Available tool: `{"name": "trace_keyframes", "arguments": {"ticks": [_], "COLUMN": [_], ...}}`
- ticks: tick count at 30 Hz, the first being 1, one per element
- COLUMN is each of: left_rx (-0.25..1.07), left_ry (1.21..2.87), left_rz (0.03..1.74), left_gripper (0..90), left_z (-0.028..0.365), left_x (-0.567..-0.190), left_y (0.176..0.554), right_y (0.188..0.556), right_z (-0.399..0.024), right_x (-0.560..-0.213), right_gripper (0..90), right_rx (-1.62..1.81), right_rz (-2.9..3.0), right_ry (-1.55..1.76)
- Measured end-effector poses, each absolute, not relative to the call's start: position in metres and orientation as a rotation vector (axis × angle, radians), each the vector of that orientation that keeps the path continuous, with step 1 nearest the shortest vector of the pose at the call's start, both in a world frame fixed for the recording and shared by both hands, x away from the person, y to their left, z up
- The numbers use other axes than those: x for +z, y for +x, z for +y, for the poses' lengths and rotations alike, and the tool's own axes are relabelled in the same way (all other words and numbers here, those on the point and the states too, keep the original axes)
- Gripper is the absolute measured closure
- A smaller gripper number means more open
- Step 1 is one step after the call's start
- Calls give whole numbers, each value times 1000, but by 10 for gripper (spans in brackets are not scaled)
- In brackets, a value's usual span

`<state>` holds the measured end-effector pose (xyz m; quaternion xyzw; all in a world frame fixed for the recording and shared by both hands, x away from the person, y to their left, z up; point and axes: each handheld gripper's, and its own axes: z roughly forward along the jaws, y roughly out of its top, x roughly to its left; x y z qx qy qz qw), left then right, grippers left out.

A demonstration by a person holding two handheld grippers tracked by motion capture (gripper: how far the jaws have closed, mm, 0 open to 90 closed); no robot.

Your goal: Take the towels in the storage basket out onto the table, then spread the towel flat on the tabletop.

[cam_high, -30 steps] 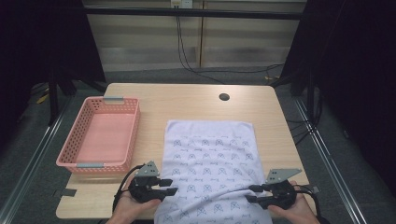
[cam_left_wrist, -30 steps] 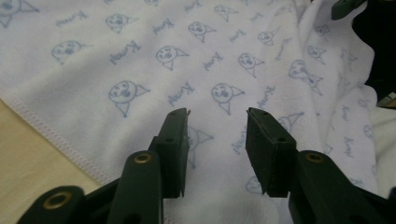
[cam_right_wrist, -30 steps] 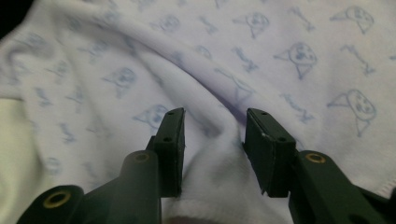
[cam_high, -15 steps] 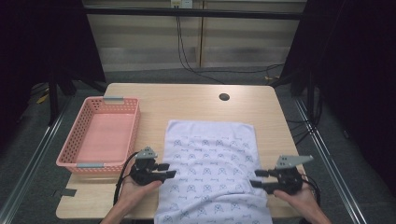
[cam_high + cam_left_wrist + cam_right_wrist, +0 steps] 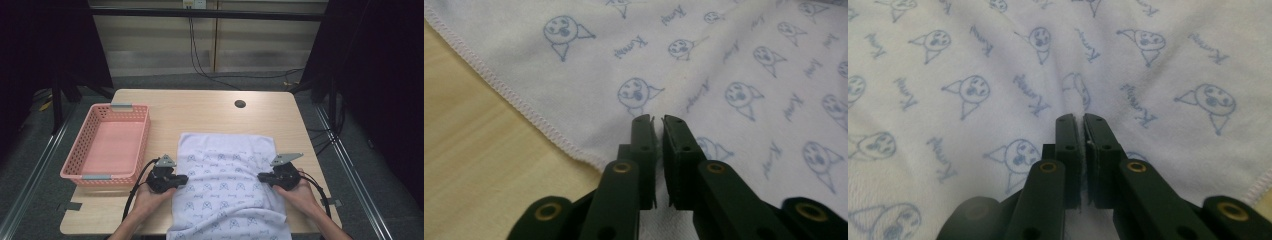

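One wooden table [image 5: 210, 107], dark surroundings

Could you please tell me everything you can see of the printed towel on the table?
The towel is white, soft-looking cloth with pale blue cartoon faces and script, hemmed in pinkish stitching. It lies spread flat but rumpled on the wooden table, right of the pink basket, its near end hanging over the table's edge. The left gripper and right gripper have just closed, each pinching cloth at a side edge.
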<state>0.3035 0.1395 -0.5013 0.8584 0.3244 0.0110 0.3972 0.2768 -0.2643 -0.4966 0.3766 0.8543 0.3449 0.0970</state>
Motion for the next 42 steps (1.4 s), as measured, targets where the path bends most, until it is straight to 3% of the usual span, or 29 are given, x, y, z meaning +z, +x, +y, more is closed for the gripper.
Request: {"name": "trace_keyframes", "arguments": {"ticks": [6,13,15,17,26,34,42], "left_rx": [-70,-66,-87,-53,21,131,135], "left_ry": [2201,2225,2206,2178,2052,2000,2025], "left_rz": [764,751,777,789,853,955,1028], "left_gripper": [871,865,858,755,620,566,511], "left_z": [139,141,142,143,132,132,135], "left_x": [-500,-497,-498,-495,-485,-491,-503], "left_y": [275,249,255,260,318,360,368], "right_y": [248,224,228,232,292,338,345], "right_z": [-275,-276,-277,-277,-311,-333,-326], "right_x": [-493,-491,-492,-491,-475,-492,-500], "right_gripper": [873,871,838,681,514,463,451], "right_rx": [1039,1052,1064,1067,1140,1093,1054], "right_rz": [2624,2685,2676,2644,2330,2274,2325], "right_ry": [1108,1094,1099,1106,1250,1329,1302]}}
